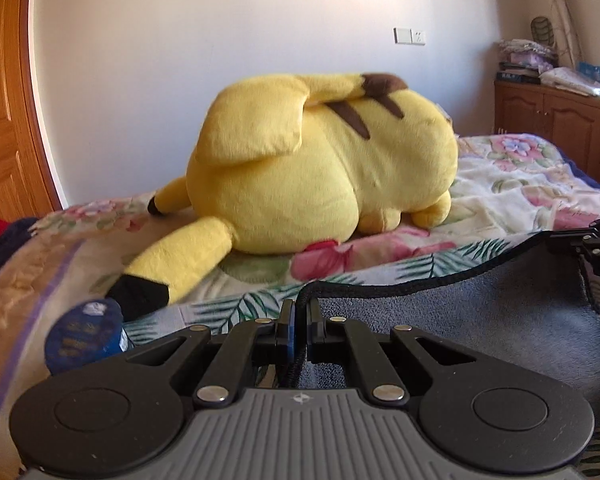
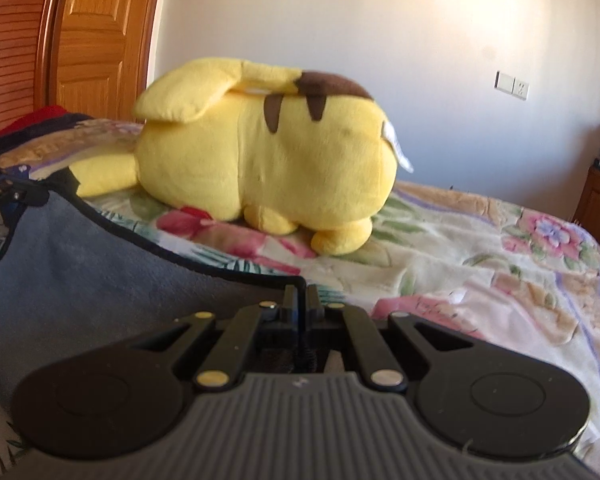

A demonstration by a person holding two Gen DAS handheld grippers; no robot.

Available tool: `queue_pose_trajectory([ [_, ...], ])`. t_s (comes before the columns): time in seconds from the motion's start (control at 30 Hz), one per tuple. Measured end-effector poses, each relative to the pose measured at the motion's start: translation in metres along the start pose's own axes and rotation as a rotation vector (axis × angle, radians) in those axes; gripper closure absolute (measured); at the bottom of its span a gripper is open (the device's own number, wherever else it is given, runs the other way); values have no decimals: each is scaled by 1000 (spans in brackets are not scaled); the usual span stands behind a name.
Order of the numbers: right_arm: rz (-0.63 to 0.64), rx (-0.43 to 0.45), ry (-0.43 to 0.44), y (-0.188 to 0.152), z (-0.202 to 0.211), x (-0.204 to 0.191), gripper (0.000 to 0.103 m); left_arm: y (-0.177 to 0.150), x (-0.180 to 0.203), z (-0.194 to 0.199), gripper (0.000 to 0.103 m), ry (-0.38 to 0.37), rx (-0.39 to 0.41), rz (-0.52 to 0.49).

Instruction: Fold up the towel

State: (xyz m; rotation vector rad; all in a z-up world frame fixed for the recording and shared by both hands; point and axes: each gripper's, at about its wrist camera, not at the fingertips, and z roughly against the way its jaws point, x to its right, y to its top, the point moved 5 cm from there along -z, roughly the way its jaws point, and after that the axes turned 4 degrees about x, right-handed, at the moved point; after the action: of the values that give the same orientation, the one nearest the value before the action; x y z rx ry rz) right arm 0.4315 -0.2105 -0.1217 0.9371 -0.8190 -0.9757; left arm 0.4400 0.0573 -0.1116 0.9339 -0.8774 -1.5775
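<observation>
A bed (image 1: 520, 184) takes up most of this room, spread with a cream floral blanket (image 2: 460, 240) of pink blooms and green fronds, and pushed up against a plain white wall (image 1: 240, 20) that carries a switch and socket plate (image 1: 409, 35). A wooden door (image 2: 96, 36) stands at one end and a low wooden cabinet (image 1: 560, 120) at the other, its top piled with folded linens and books (image 1: 540, 64). A big yellow Pikachu plush (image 1: 320, 168) lies sprawled across the middle of the bed, black-tipped ears pointing toward the near side, and a small dark blue round tin (image 1: 85, 334) sits by one ear tip. The grey-blue towel (image 1: 480, 312), edged in black piping, lies at the near side of the bed in front of the plush, its far hem lifted off the blanket and sagging between the two tools. The left gripper (image 1: 300, 320) has its fingers (image 1: 286, 326) pressed nearly together on the towel's left corner, the black hem running straight down between them. The right gripper (image 2: 301, 300) does the same at the other corner, fingers (image 2: 314, 304) pinched tight on the piping, with the cloth stretching away from it toward the other gripper at the frame's edge.
</observation>
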Motion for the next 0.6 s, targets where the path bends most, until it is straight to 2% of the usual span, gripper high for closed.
queue_pose_trajectory([
  [0.4, 1, -56, -3, -16, -16, -4, 99, -18, 2, -17, 103, 5, -48, 4],
  [0.47, -8, -60, -4, -16, -16, -3, 93, -18, 2, -15, 101, -4, -51, 22],
  [0.5, -12, -62, 1, -16, -15, -3, 92, -17, 3, -14, 100, -7, -56, 21],
  [0.6, 12, -64, 3, -14, -9, -6, 91, -13, 8, -3, 85, -11, -54, 8],
])
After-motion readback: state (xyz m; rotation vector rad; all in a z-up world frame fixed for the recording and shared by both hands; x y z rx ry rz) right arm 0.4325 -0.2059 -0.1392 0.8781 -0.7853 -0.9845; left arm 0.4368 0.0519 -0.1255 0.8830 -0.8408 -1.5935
